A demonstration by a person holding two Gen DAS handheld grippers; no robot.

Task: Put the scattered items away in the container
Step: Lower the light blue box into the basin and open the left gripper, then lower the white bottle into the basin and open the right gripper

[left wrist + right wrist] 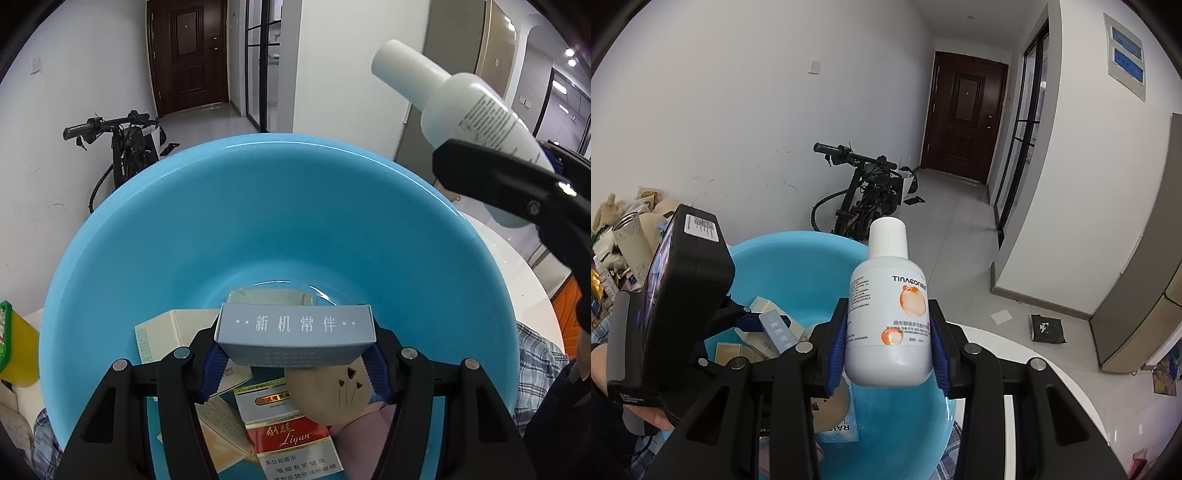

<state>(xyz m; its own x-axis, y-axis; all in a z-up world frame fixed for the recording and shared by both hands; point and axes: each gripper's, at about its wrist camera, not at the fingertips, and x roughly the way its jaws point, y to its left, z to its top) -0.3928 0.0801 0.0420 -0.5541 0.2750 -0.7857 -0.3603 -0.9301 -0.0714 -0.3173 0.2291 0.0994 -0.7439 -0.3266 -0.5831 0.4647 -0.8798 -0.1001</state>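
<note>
A big light-blue basin (155,236) (905,424) fills both views. My left gripper (295,363) is shut on a grey-blue box with white characters (295,326) (777,330), held low inside the basin. Under it lie a red and white cigarette pack (291,439), cream cartons (166,332) and a tan oval piece with heart cut-outs (332,395). My right gripper (888,341) is shut on a white bottle with orange print (888,317) (476,110), upright above the basin's near rim. From the left wrist camera, that bottle hangs at upper right.
The basin rests on a white round table (1071,398) with a checked cloth (535,354). A yellow-green container (14,343) sits left of it. Clutter (624,236) is piled at far left. A black bicycle (864,192) leans on the wall behind.
</note>
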